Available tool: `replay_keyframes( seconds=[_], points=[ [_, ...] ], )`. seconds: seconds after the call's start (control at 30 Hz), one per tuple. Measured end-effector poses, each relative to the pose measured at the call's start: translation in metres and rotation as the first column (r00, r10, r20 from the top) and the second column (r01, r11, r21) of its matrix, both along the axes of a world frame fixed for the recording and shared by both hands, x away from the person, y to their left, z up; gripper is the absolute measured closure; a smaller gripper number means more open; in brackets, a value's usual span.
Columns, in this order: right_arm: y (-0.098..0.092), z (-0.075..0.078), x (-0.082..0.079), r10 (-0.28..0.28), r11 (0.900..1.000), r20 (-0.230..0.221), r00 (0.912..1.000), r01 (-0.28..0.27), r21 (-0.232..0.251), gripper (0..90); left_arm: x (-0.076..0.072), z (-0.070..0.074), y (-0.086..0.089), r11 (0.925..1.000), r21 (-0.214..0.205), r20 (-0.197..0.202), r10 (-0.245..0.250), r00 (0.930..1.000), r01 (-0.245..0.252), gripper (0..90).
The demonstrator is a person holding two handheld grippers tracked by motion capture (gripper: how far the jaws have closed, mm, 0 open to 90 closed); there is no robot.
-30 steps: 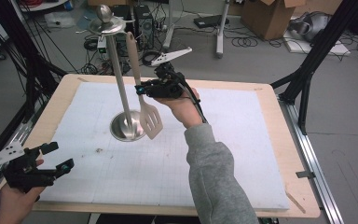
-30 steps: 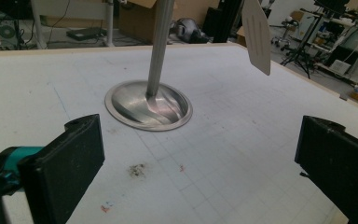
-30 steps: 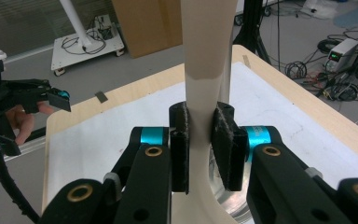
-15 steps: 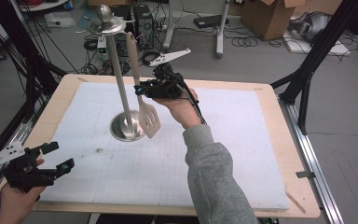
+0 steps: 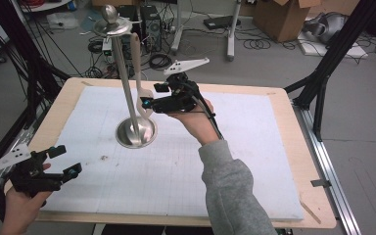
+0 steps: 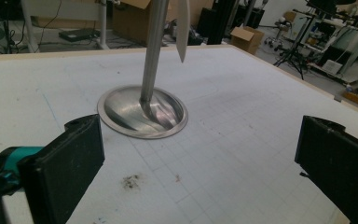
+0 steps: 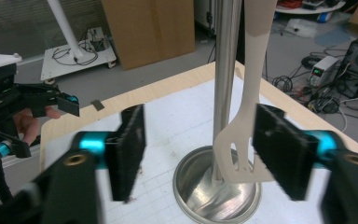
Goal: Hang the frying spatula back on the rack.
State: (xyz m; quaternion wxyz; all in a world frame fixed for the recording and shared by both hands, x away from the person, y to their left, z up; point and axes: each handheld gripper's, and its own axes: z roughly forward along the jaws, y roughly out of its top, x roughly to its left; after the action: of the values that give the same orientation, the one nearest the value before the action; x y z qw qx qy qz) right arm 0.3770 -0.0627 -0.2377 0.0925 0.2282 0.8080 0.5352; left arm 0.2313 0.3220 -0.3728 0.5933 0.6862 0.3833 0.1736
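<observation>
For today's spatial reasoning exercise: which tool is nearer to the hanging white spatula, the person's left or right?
Right. The right tool is open right at the spatula, whose blade hangs between its jaws. The left tool sits far off at the table's near left corner.

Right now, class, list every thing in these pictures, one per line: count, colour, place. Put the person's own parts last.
Tall metal utensil stand: one, silver, round dished base on the mat's far left, disc and ball on top.
Slotted plastic spatula: one, cream, hanging upright beside the stand's pole.
Gridded table mat: one, white, covering the table.
Wooden table: one, light brown, under the mat.
Cardboard boxes: brown, on the floor beyond the table.
Left gripper: one, black, open, near left corner.
Right gripper: one, black, jaws just opened, either side of the spatula's blade.
Sleeve: one, grey, right arm.
</observation>
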Motion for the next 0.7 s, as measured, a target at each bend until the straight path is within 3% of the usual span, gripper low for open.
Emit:
replay_keyframes(
  seconds=[0.07, 0.2, 0.4, 0.7],
  points=[
    [-0.003, 0.002, -0.004, -0.012, 0.9999, 0.010, 0.9999, 0.012, 0.005, 22.6, 0.002, 0.001, 0.000, 0.9999, -0.015, 0.002, -0.002, 1.0000, 0.002, 1.8],
    [-0.011, 0.004, -0.012, -0.013, 0.9998, 0.041, 0.9991, 0.013, 0.017, 15.6, 0.005, 0.005, -0.001, 0.9995, -0.032, 0.015, -0.006, 0.9999, 0.006, 1.8],
    [-0.027, 0.000, -0.023, 0.003, 0.9993, 0.077, 0.9970, -0.006, 0.038, 14.8, 0.006, 0.011, -0.004, 0.9993, -0.035, 0.032, -0.013, 0.9994, 0.014, 1.8],
    [-0.055, -0.007, -0.034, -0.010, 0.9974, 0.091, 0.9958, 0.004, 0.072, 14.4, 0.005, 0.017, -0.005, 0.9986, -0.046, 0.053, -0.023, 0.9983, 0.025, 1.8]
  ],
)
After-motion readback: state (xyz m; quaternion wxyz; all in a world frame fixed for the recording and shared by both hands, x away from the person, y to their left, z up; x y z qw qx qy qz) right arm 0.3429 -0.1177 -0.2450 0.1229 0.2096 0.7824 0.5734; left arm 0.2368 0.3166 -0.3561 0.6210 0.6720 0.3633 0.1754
